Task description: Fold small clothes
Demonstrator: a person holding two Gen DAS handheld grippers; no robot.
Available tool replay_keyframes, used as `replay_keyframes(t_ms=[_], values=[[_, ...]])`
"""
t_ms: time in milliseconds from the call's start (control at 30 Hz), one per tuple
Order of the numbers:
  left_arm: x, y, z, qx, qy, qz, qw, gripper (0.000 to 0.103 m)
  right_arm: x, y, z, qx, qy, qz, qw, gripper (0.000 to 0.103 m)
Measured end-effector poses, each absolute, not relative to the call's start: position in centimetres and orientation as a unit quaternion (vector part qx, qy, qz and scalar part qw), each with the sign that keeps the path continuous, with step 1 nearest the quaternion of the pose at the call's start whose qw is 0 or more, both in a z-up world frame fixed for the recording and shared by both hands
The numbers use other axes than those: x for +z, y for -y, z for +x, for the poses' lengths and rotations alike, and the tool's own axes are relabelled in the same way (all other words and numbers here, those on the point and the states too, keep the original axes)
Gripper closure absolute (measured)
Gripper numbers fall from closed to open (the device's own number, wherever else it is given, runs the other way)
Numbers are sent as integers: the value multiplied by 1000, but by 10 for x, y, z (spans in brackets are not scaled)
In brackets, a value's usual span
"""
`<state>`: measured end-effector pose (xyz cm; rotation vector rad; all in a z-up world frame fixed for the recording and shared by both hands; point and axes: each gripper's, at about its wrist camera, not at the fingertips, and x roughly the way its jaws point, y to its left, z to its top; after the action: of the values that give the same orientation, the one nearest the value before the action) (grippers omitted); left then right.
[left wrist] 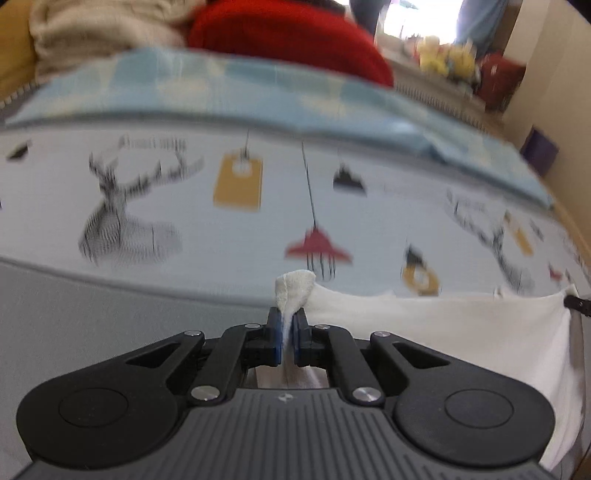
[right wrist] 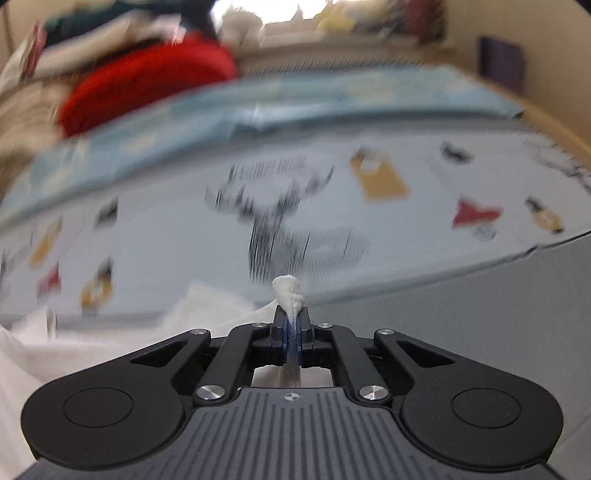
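A small white garment hangs stretched between my two grippers, above a pale printed bedsheet. My left gripper is shut on one bunched corner, which pokes up past the blue pads. The cloth runs to the right edge of the left wrist view, where the tip of the other gripper shows. In the right wrist view my right gripper is shut on the white garment's other corner, and the rest of the cloth trails off to the left.
The bedsheet carries prints of deer, tags and lamps. A light blue blanket lies folded across the far side. Behind it sit a red garment and a beige one. A grey surface borders the sheet in front.
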<state>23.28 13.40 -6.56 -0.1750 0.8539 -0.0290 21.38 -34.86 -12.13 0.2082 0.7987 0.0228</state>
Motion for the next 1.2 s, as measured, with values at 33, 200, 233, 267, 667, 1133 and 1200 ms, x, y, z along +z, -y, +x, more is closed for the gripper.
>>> replay_keyframes(t_ms=[33,200,233,267,667,1133,1200], values=[[-65,-134,234,-8,-409,-84,909,97,-118,352,214,2,-378,116,919,100],[-76,-133,245,7,-459,-109,882,91,-131,358,228,-47,-407,155,899,89],[-77,-134,245,4,-468,-112,877,88,-133,357,229,-50,-416,152,895,88],[-78,-133,243,-4,-476,-115,872,86,-134,356,229,-49,-420,147,894,86],[-103,-120,174,-75,-611,-24,788,72,-137,352,170,35,-544,76,835,70],[-88,-131,100,-139,-621,25,771,103,-131,352,95,86,-611,32,786,100],[-81,-138,100,-132,-615,6,777,103,-122,355,93,89,-602,38,792,100]])
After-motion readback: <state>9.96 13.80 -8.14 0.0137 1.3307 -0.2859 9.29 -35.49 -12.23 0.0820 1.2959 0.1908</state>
